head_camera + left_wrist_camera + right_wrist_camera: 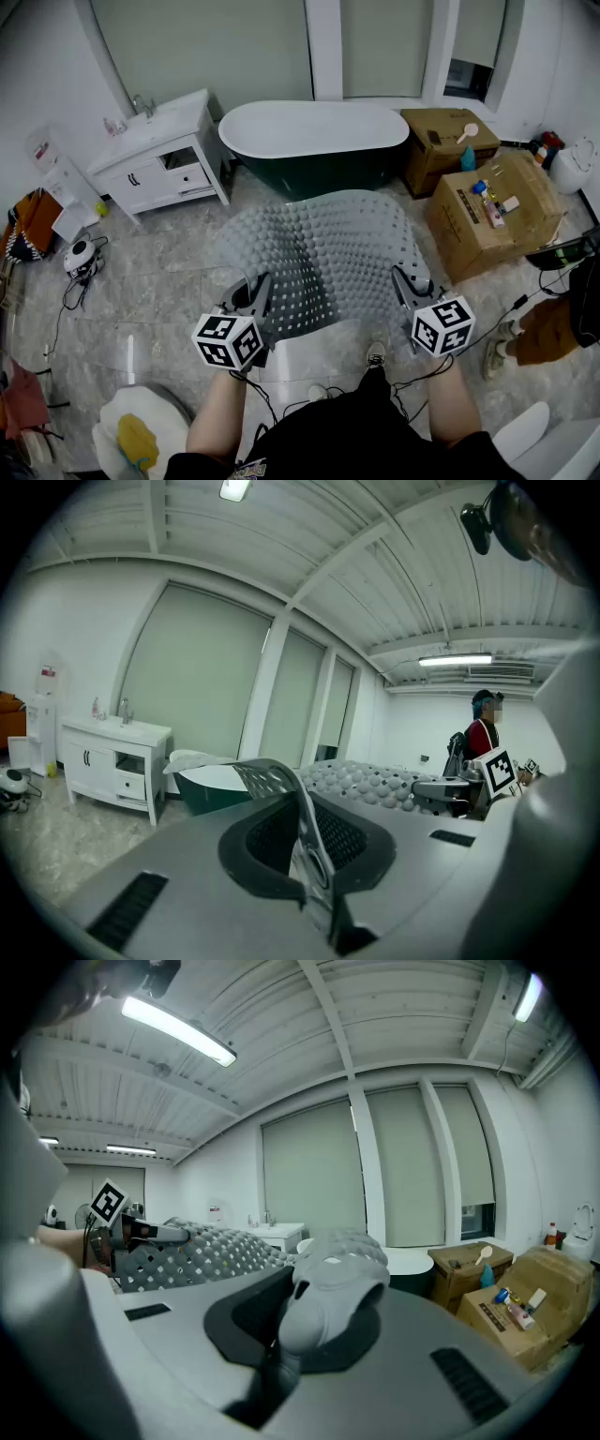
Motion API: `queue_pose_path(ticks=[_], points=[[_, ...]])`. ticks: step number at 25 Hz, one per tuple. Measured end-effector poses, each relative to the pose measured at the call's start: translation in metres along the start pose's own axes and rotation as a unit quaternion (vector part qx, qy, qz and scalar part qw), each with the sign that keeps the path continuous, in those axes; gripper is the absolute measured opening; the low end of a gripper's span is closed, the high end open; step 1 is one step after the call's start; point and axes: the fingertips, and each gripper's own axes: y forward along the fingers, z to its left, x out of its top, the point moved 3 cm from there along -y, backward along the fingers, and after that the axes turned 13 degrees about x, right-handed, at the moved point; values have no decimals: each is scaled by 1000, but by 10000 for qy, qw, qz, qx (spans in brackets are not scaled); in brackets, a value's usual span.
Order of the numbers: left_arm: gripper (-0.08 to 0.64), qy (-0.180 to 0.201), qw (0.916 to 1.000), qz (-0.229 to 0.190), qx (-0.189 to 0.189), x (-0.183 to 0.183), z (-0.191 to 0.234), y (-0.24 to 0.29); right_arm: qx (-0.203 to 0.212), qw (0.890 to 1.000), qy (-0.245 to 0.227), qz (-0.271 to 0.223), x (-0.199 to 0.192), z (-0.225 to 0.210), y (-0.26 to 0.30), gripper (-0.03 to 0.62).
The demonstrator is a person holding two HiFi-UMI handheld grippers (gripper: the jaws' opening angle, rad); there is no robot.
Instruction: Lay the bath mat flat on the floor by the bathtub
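A grey perforated bath mat [323, 253] with small bumps hangs in the air, stretched between my two grippers above the marble floor. My left gripper [251, 302] is shut on the mat's near left corner, seen as a thin folded edge [305, 822] between the jaws. My right gripper [410, 289] is shut on the near right corner [328, 1297]. The mat's far edge curls toward the dark green bathtub [314, 145] with its white rim, which stands just beyond it. Both grippers point nearly level.
A white vanity with sink [161, 155] stands left of the tub. Two cardboard boxes [492, 211] with small items sit to the right. A toilet [141, 427] is at lower left. A person [483, 733] stands at the right. Cables [80, 281] lie on the floor.
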Motion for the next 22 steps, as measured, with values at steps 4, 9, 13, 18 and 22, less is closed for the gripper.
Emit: queue_pose_path(ticks=[4,9,13,18,22], points=[[31,-18,10000,14,14,2,4,7,8,10000,-4,21,3,-4,7,31],[31,-8,10000,25,15,3,4,15,-23,9999,-146,72,4,-9,10,32],[31,27,10000,9,39,3,4,23,-27,9999,-108,77,3,-16,11,32],[31,-15,10000,5,54,1,2,37,-38,9999,-44,88,1,-32,16,32],[31,9,10000,-50,75,1,-7,54,7,9999,-42,141,2,-53,20,32]])
